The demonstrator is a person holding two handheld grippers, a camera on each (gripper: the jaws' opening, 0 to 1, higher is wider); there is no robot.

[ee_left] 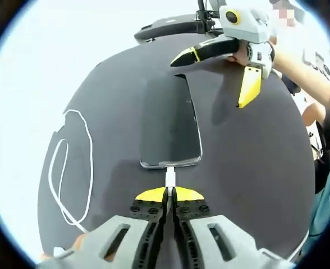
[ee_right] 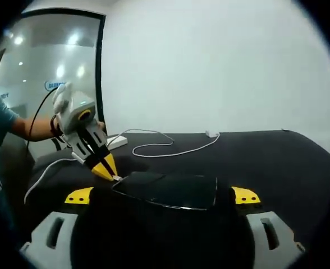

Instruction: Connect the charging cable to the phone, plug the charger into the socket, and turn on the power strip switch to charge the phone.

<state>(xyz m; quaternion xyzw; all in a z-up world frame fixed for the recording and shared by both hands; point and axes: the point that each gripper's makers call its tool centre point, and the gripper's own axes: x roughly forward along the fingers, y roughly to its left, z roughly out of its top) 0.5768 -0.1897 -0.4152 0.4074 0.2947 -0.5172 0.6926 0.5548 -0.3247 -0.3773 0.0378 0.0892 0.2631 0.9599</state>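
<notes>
A dark phone (ee_left: pixel 170 123) lies flat on the black round table (ee_left: pixel 255 179). A white cable plug (ee_left: pixel 170 177) sits at its near end, and my left gripper (ee_left: pixel 169 194) is shut on that plug. The white cable (ee_left: pixel 69 162) loops away to the left. At the phone's far end my right gripper (ee_left: pixel 207 84) hangs open, one jaw on each side. In the right gripper view the phone (ee_right: pixel 170 190) lies between the wide-spread jaws of my right gripper (ee_right: pixel 162 195). There the left gripper (ee_right: pixel 105 167) pinches the plug (ee_right: pixel 118 179) at the phone's left end.
Beyond the phone a white cable (ee_right: pixel 165 150) snakes to a small white charger (ee_right: pixel 212 134). A white block (ee_right: pixel 117 141), perhaps the power strip, lies behind the left gripper. A person's arm (ee_left: pixel 299 73) reaches in at the right. A dark curved object (ee_left: pixel 170 27) stands past the table's far edge.
</notes>
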